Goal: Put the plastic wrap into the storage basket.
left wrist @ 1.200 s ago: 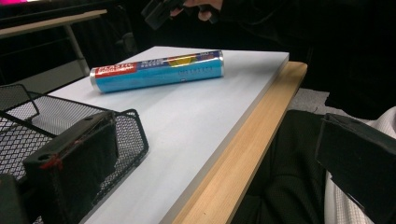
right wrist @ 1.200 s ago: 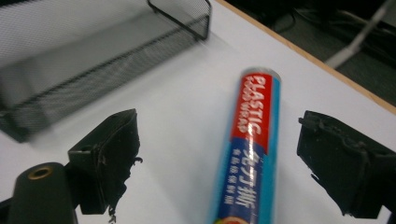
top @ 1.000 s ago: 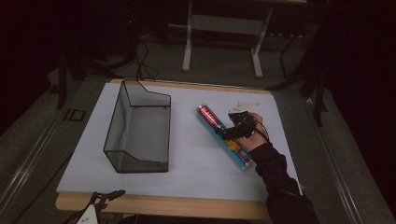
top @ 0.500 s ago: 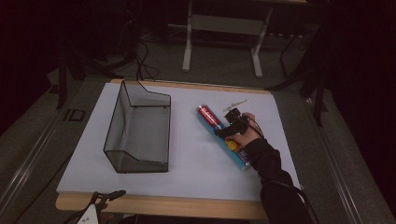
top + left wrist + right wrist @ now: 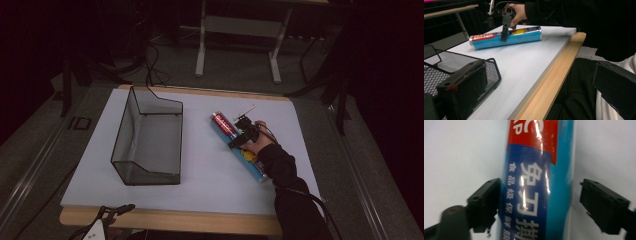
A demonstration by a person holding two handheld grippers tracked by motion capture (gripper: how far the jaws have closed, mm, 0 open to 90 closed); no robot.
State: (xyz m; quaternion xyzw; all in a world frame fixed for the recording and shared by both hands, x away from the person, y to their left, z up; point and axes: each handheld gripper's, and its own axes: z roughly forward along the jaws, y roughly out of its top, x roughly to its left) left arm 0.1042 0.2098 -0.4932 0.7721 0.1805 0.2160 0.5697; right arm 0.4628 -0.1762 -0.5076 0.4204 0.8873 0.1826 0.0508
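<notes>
Our right gripper (image 5: 539, 205) straddles the blue tube (image 5: 537, 182) lying on the white surface (image 5: 210, 165): fingers (image 5: 484, 203) spread, left one touching, right one apart.

The room is dim; a white-topped table (image 5: 200, 185) with a wooden edge stands on grey floor (image 5: 30, 165); behind it, a pale metal frame (image 5: 240, 30) (perhaps another table's legs) and loose cables (image 5: 152, 62).
</notes>
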